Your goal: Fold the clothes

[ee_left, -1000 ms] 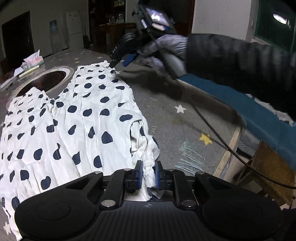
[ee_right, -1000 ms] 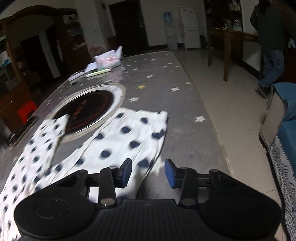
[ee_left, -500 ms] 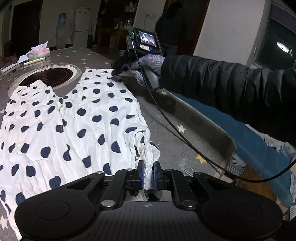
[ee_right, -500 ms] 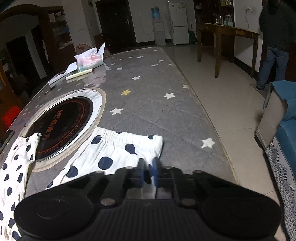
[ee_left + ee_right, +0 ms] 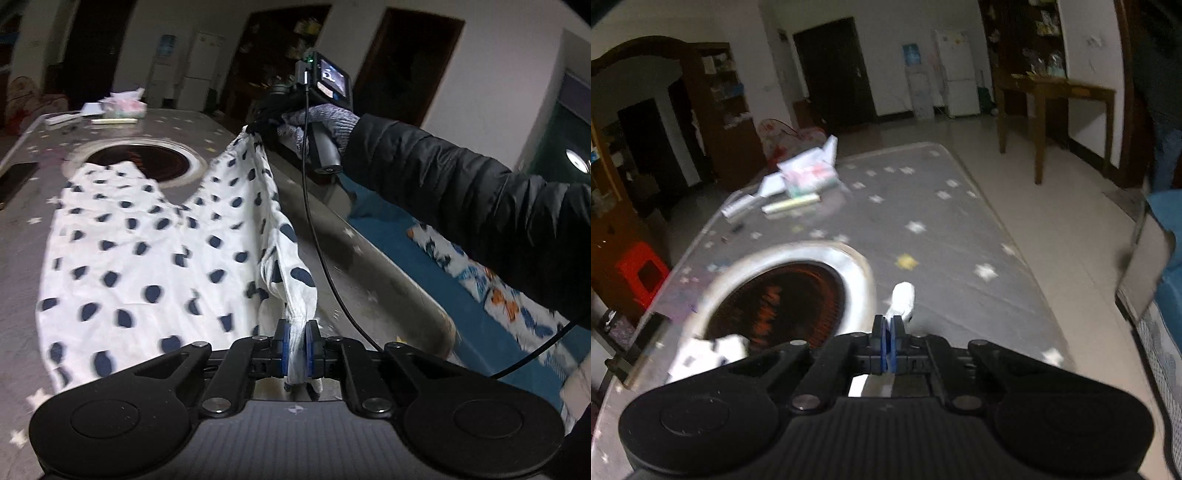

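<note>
White trousers with dark blue dots (image 5: 155, 243) lie spread on the grey star-patterned table cover (image 5: 33, 206). Their right edge is lifted off the table between my two grippers. My left gripper (image 5: 295, 345) is shut on the bunched waistband end at the near side. At the far end, my right gripper (image 5: 255, 129), held by a gloved hand (image 5: 321, 118), pinches the leg hem. In the right wrist view my right gripper (image 5: 887, 332) is shut, with a small tuft of the white fabric (image 5: 903, 297) sticking out past its fingers.
A round dark inset with a pale rim (image 5: 783, 306) sits in the table under the trouser legs. A tissue pack with papers (image 5: 809, 173) lies at the far end. A blue bed (image 5: 461, 280) runs along the table's right side. A red stool (image 5: 639, 273) stands to the left.
My right gripper shut on the leg hem. Both grippers have since risen, lifting the trousers' right edge off the table. The views are blurred with motion.
</note>
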